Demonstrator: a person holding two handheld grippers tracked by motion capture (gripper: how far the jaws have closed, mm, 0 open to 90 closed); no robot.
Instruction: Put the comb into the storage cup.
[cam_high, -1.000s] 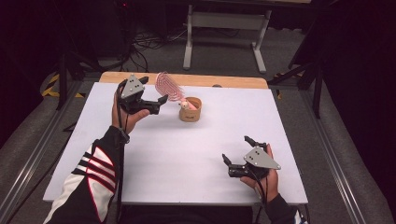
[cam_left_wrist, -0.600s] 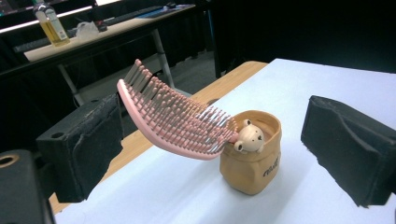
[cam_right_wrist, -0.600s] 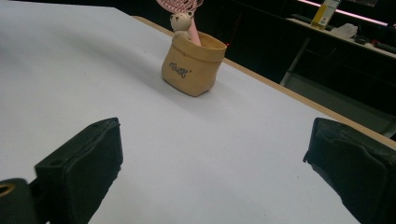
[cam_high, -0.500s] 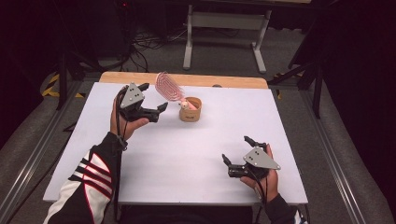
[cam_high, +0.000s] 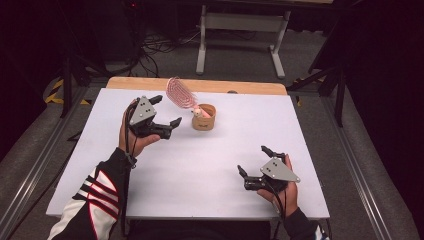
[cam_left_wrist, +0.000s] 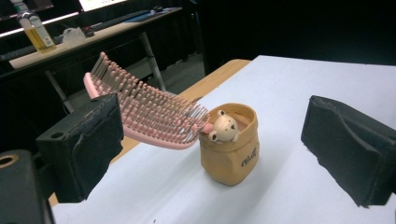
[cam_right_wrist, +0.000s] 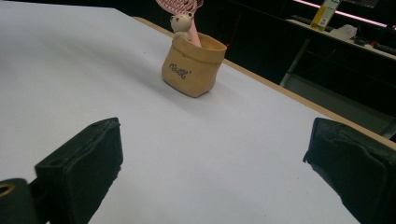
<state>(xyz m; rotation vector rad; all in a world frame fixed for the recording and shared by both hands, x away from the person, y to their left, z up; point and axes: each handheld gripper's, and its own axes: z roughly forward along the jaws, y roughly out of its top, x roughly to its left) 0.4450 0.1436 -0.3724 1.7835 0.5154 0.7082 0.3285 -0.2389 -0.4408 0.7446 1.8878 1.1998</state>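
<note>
A tan pot (cam_high: 204, 118) (cam_left_wrist: 230, 145) (cam_right_wrist: 192, 63) with a small bear figure on its rim stands at the back middle of the white table (cam_high: 210, 165). A pink hairbrush (cam_high: 181, 93) (cam_left_wrist: 149, 112) (cam_right_wrist: 180, 5) leans out of the pot, head up and tilted to the left. My left gripper (cam_high: 165, 112) (cam_left_wrist: 219, 154) is open, held just left of the pot, jaws empty and pointing at it. My right gripper (cam_high: 254, 162) (cam_right_wrist: 215, 177) is open and empty near the front right of the table, well apart from the pot.
A wooden strip (cam_high: 200, 85) runs along the table's far edge. Behind it stand a grey metal frame (cam_high: 240, 30) and floor cables (cam_high: 160, 42). A bench with a yellow bottle (cam_left_wrist: 32, 30) lies beyond the table in the left gripper view.
My left gripper has drawn back toward me and slightly left, away from the hairbrush, still open. The right gripper has not moved.
</note>
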